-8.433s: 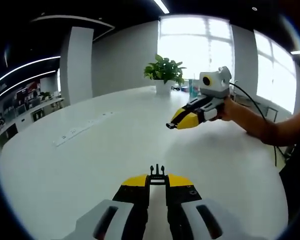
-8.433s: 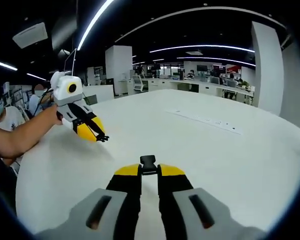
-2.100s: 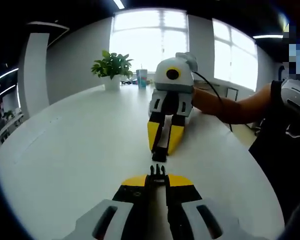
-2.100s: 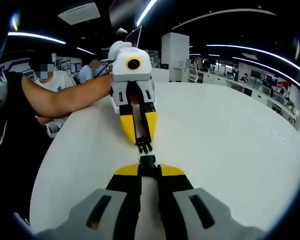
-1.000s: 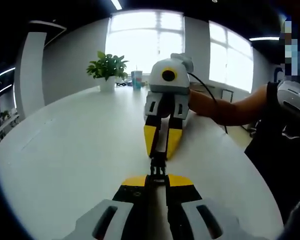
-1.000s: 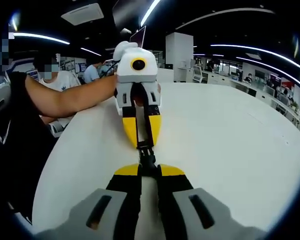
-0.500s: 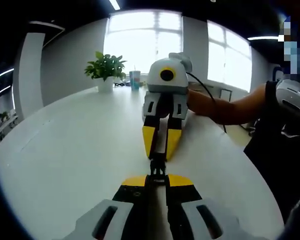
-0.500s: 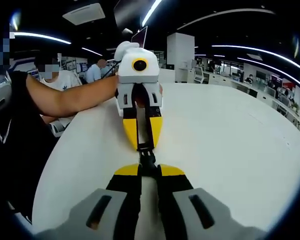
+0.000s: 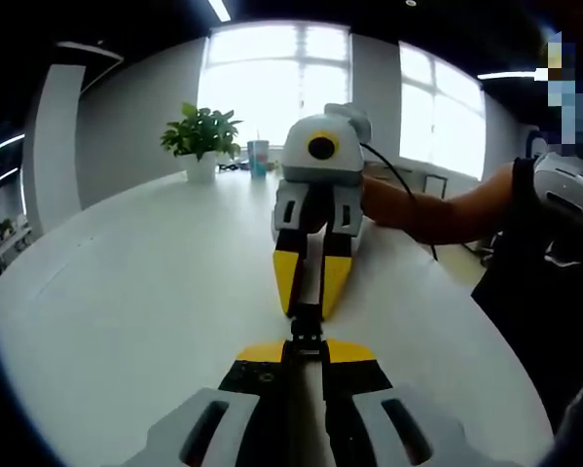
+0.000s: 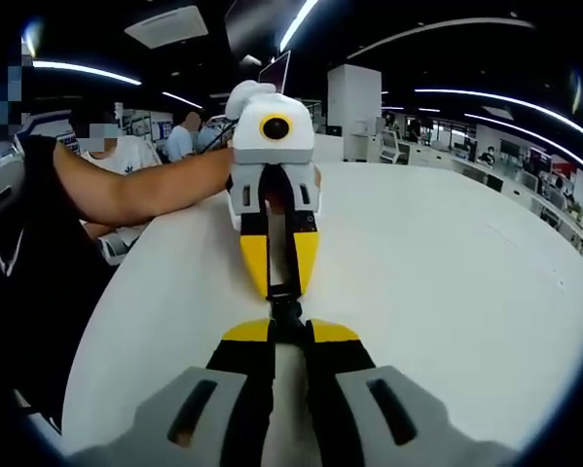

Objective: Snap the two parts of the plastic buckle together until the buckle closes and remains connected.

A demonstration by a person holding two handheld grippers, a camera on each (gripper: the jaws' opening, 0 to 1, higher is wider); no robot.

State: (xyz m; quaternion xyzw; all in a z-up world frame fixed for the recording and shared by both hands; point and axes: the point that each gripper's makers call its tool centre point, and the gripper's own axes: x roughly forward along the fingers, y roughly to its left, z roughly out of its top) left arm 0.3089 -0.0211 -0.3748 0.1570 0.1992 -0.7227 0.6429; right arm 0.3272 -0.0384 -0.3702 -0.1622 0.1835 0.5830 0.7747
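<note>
The black buckle [image 9: 306,329] spans the small gap between the left gripper [image 9: 306,352] and right gripper [image 10: 288,329], each with its fingers clamped on one end, tip to tip above the white tabletop [image 9: 145,282]. Beyond, a potted plant [image 9: 200,138] and a cup [image 9: 259,156] stand by the windows, well apart. A person's forearm [image 10: 140,185] reaches in beside the tabletop.
</note>
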